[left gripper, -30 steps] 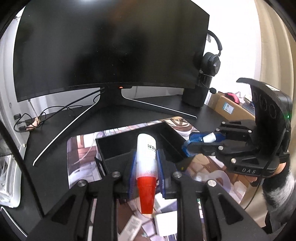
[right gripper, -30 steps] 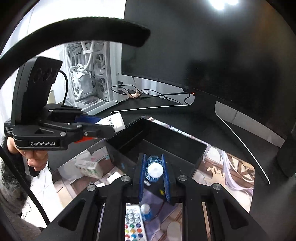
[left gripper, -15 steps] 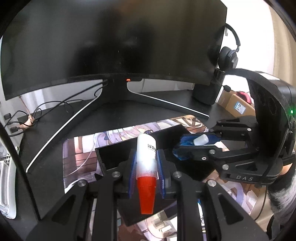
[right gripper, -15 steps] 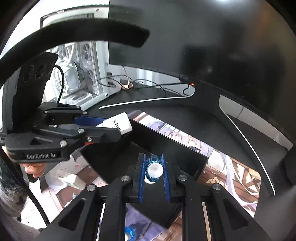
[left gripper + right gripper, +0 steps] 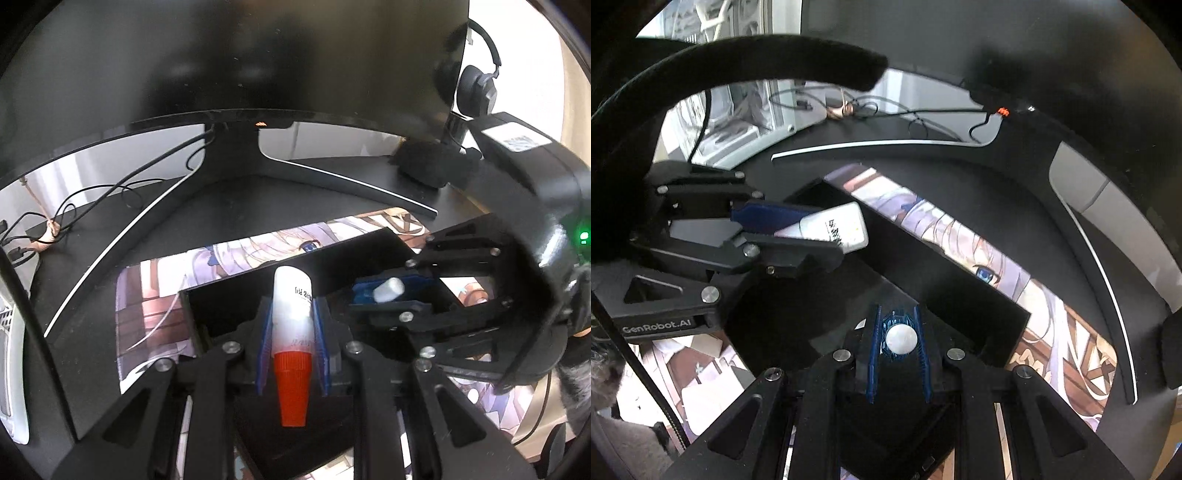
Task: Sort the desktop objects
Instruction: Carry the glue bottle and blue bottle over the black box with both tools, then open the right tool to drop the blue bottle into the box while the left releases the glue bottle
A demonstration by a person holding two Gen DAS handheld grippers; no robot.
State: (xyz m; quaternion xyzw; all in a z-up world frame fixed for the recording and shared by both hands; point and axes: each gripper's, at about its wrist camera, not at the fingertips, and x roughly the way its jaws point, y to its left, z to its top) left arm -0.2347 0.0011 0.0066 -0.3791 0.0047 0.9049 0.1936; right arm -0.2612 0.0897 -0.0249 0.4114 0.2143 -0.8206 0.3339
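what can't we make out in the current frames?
- Black storage box floor: both wrist views, hidden by grippers and shadow; contents unknown.
- White tube with orange cap, in left gripper: label print too small.
- Small blue white-capped bottle, in right gripper: only cap end shows; body hidden by fingers.

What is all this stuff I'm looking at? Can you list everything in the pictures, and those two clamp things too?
Tube: one, white with orange-red cap, held over the box.
Small bottle: one, blue with white cap, held over the box.
Box: one, black, open-topped, on the mat.
Desk mat: one, printed with an anime picture, on the desk.
Desk: one, black.
Monitor: one, black, curved, switched off, at the back.
Headphones: one pair, black, on a stand at the right.
Cables: several, black, back left.
Computer case: one, white, far left.
Left gripper: black, blue pads, jaws shut on the tube.
Right gripper: black, blue pads, jaws shut on the small bottle.
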